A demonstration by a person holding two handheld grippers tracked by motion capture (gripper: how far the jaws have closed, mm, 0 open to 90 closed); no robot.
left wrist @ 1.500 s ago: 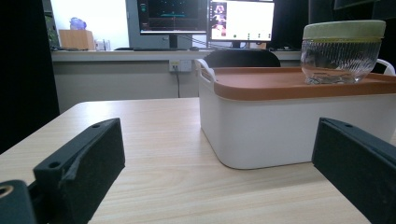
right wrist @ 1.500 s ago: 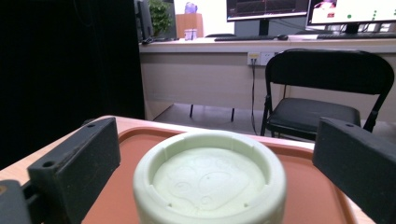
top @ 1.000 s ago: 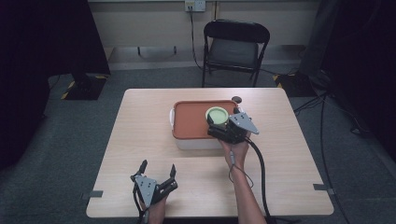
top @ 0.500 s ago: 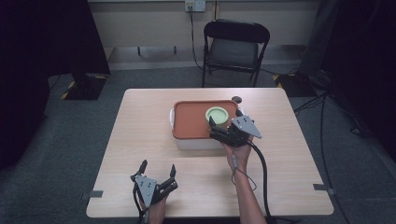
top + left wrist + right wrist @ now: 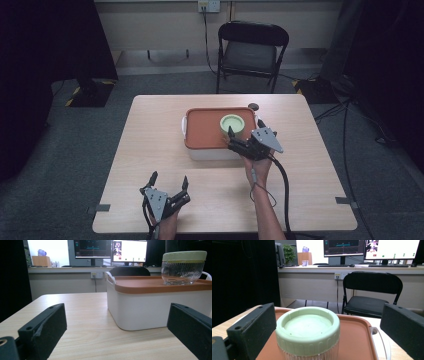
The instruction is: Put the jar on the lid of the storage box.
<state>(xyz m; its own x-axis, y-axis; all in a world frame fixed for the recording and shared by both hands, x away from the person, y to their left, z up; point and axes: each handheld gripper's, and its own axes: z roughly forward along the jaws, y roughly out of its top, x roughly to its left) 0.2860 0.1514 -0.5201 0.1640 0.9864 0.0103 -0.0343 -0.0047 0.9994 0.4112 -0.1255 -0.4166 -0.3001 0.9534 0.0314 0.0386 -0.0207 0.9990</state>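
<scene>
A glass jar (image 5: 308, 332) with a pale green screw lid stands upright on the flat orange lid (image 5: 205, 129) of a white plastic box (image 5: 155, 307), toward the box's right end as the high view shows it. The jar is short and round, its clear wall pressed with fine vertical ribs (plain in the left gripper view), and its lid is matt plastic with a knurled rim and a shallow sunken centre. Its axis runs straight up from the box lid, the cap facing the ceiling.

The box itself is smooth, round-cornered and rectangular, its long side running across the table (image 5: 150, 150), which is pale wood-grain laminate. A looped white handle shows at each short end.

The right tongs (image 5: 327, 330) are spread wide, one matt black block on either side of the jar and level with its lid; neither block touches it. In the high view they sit at the box's near right corner, pointing at the jar.

The left tongs (image 5: 169, 181) are likewise released and grasp nothing, held low over the near left part of the table, well apart from the box.

A small dark round object (image 5: 253, 106) lies on the table just behind the box. A black folding chair (image 5: 252, 47) stands beyond the table.
</scene>
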